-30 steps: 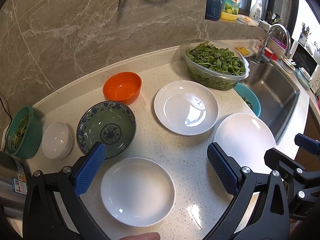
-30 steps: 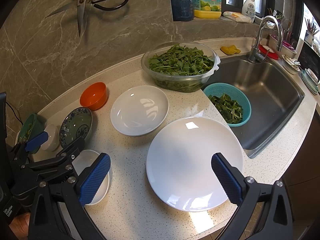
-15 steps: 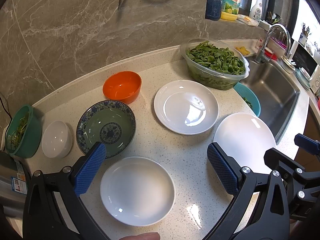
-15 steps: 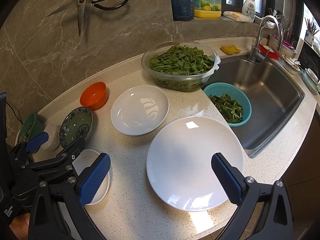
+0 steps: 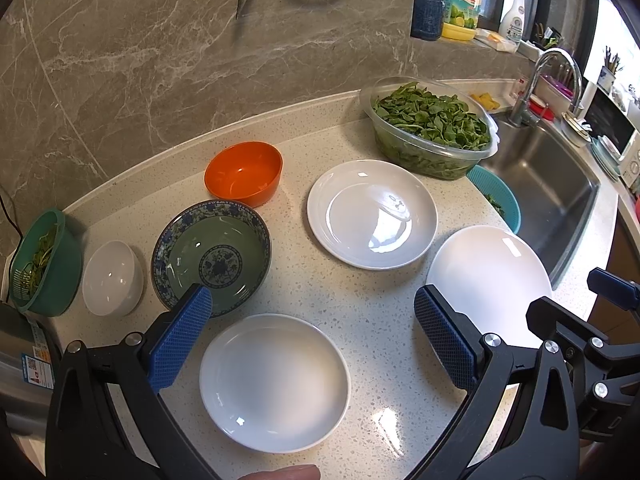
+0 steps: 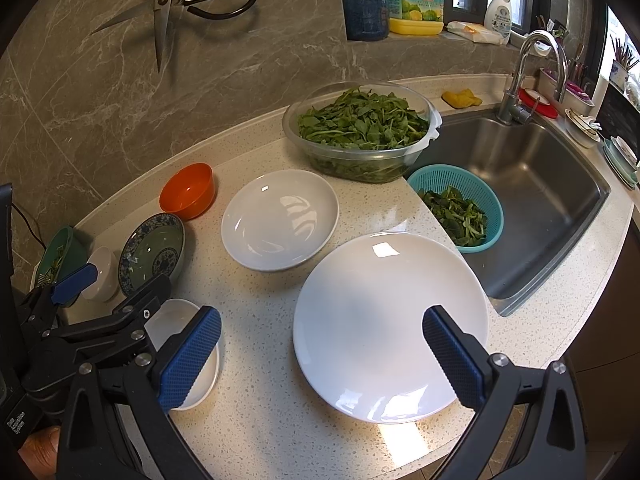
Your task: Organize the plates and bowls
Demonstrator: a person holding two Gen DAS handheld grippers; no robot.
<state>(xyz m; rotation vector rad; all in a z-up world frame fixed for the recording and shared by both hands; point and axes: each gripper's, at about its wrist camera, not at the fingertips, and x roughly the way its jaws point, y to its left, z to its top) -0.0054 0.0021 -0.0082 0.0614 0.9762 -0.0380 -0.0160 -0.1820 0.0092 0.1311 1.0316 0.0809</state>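
My left gripper (image 5: 316, 328) is open and empty, hovering above a small white plate (image 5: 275, 382) at the counter's front. A medium white plate (image 5: 372, 214), a large white plate (image 5: 490, 276), a green patterned bowl (image 5: 212, 256), an orange bowl (image 5: 244, 172) and a small white bowl (image 5: 112, 278) lie around it. My right gripper (image 6: 320, 356) is open and empty above the large white plate (image 6: 390, 326). The right wrist view also shows the medium plate (image 6: 280, 220), the patterned bowl (image 6: 154, 252) and the orange bowl (image 6: 187, 190).
A clear bowl of greens (image 6: 360, 136) stands at the back by the sink (image 6: 532, 200). A teal colander (image 6: 460, 210) with leaves sits at the sink's edge. A green colander (image 5: 44, 264) stands far left. Scissors (image 6: 168, 4) hang on the wall.
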